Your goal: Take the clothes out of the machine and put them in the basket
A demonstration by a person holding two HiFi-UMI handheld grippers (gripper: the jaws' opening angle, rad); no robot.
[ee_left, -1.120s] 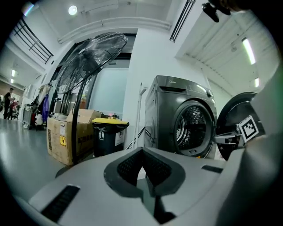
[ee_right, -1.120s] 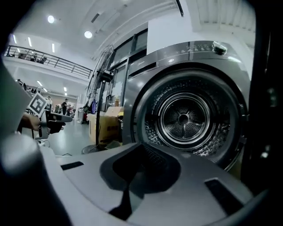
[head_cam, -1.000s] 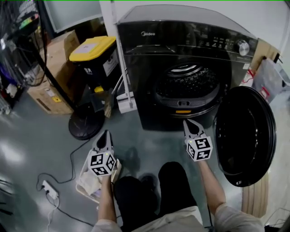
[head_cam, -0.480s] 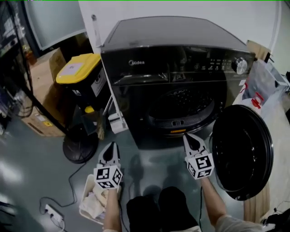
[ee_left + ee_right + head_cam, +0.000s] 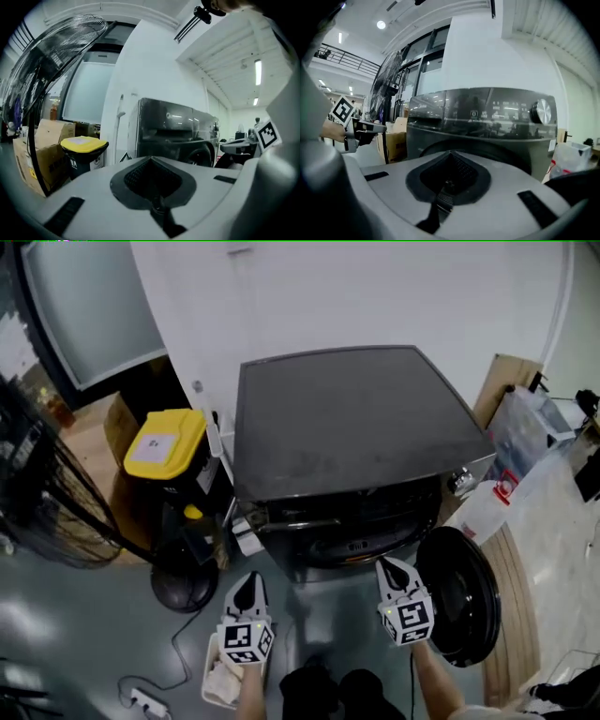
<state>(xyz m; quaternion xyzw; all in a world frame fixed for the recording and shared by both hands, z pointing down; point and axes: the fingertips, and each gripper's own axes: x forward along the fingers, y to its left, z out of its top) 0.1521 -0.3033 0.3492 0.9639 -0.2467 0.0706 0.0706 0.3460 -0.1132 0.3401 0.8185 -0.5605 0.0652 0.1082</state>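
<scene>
The dark grey washing machine stands ahead, seen from above, with its round door swung open to the right. Only a sliver of the drum opening shows, and I see no clothes in it. Below left, a white basket on the floor holds pale clothes. My left gripper hangs above the basket, shut and empty. To the right, my right gripper is raised before the machine's front, beside the door, also shut and empty. The left gripper and right gripper views face the machine.
A black bin with a yellow lid and a cardboard box stand left of the machine. A fan's round base and cage are at the left. A power strip and cable lie on the floor. Bags sit at the right.
Both grippers have risen, still shut. The head view has climbed from the machine's front and drum to its top. The basket now lies below the left gripper.
</scene>
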